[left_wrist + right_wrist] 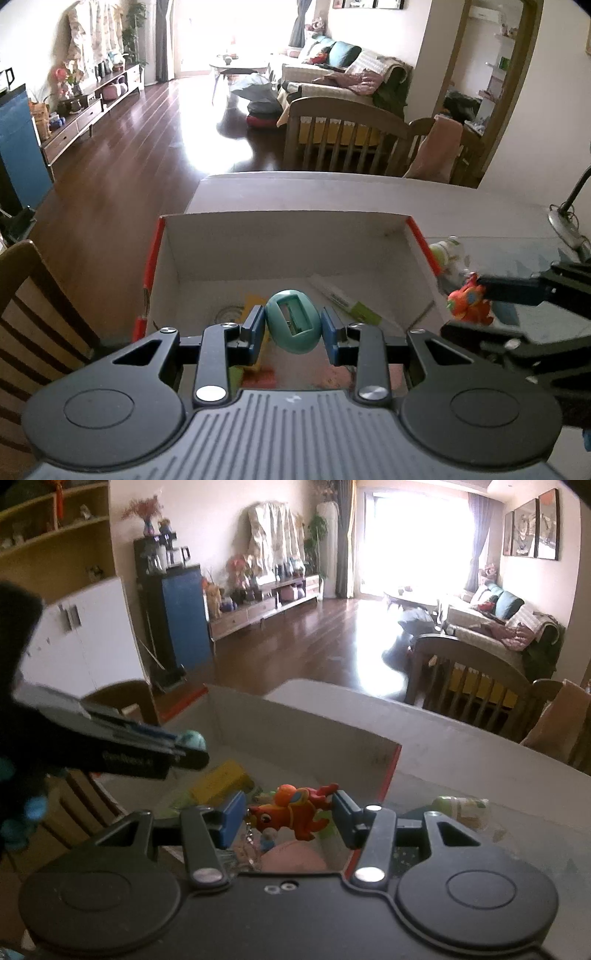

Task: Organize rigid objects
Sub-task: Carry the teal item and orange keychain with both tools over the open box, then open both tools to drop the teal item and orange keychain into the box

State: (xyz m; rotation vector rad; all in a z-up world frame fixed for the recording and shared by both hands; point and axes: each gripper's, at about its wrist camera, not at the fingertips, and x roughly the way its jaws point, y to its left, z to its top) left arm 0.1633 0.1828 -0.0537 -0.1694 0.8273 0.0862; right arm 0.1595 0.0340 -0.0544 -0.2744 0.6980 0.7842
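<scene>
The egg (pixel 293 322), a teal plastic shell with a window cut in its face, sits clamped between my left gripper (pixel 293 328) pads, jaws narrowed onto its sides. I hold it by the waist so its window faces up toward the camera; its long axis runs away from me, slightly tilted, narrow end forward. It hangs over the near part of the open box (pixel 280 236), above the clutter on the bottom, which I judge is where it should drop.

My right gripper (pixel 290 812) is closed about halfway on the orange fish (pixel 291 810), a toy pinched end to end: head at the left pad, red tail at the right, so its long axis lies across the jaws. It hovers over the box's right near corner, just inside the red edge. Outside that wall, a small bottle (pixel 461 808) lies on the table (pixel 480 760), still to be sorted.
</scene>
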